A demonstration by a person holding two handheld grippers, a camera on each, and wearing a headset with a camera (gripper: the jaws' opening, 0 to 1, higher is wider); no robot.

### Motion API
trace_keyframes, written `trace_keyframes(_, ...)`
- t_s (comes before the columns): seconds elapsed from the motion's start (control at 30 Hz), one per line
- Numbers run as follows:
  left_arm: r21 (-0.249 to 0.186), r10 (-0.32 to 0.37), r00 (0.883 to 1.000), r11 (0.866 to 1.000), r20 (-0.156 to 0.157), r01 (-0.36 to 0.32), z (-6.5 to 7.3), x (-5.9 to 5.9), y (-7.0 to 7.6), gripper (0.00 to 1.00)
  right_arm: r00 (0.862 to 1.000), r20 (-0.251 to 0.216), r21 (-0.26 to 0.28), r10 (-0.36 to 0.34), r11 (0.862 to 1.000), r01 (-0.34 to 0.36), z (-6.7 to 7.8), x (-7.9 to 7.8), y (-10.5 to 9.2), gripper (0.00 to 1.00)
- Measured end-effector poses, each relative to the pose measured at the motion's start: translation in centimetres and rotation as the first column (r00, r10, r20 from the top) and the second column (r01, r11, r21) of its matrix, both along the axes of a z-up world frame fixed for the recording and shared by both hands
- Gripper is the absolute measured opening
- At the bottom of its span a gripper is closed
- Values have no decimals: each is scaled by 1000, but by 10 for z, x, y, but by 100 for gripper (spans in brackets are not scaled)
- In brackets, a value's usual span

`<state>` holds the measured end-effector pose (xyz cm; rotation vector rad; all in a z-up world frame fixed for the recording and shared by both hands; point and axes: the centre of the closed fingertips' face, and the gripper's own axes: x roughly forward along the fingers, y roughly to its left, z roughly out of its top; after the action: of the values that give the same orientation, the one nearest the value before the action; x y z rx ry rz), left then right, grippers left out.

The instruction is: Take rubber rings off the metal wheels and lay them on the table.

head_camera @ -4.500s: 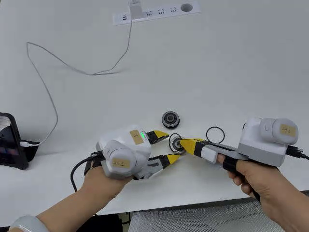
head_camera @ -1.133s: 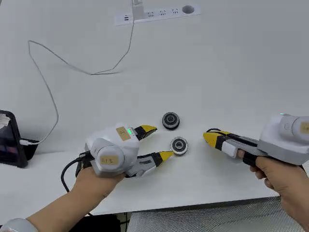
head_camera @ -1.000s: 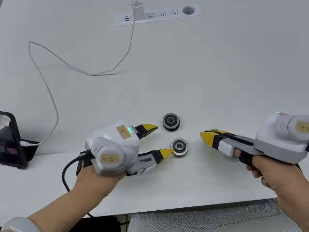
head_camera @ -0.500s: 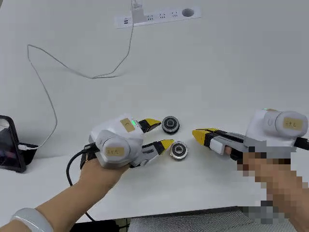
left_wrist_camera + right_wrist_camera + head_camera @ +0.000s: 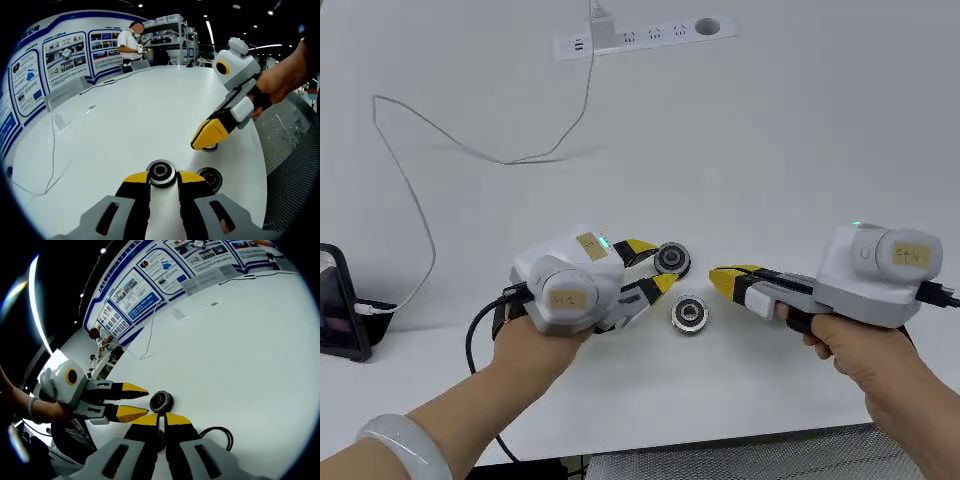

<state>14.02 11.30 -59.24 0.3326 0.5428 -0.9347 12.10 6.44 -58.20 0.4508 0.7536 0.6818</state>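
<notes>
Head view: the left gripper (image 5: pixel 653 266), jaws apart, brackets the far wheel (image 5: pixel 672 259); its rim looks dark, so its ring is judged not yet removed. The near wheel (image 5: pixel 689 314) lies loose, bright-rimmed, apparently stripped. The right gripper (image 5: pixel 718 278) hovers closed, seemingly empty. Left gripper view: far wheel between the tips, contact unclear. Right gripper view: one rubber ring (image 5: pixel 218 436) lies on the table (image 5: pixel 260 340).

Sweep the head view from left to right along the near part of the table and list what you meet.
From the left: black device → left hand-held gripper → nearer metal wheel → right hand-held gripper.
</notes>
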Motion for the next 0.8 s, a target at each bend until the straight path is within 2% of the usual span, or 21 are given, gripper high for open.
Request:
trace_keyframes(0.43, 11, 14, 1000, 1000, -10, -14, -7, 11, -3, 16, 1000, 7, -1, 4, 1000, -4, -2, 7, 1, 4)
trace_keyframes(0.8, 16, 5, 1000, 1000, -22, -5, -10, 10, -7, 15, 1000, 6, 2, 0, 1000, 0, -2, 10, 2, 4)
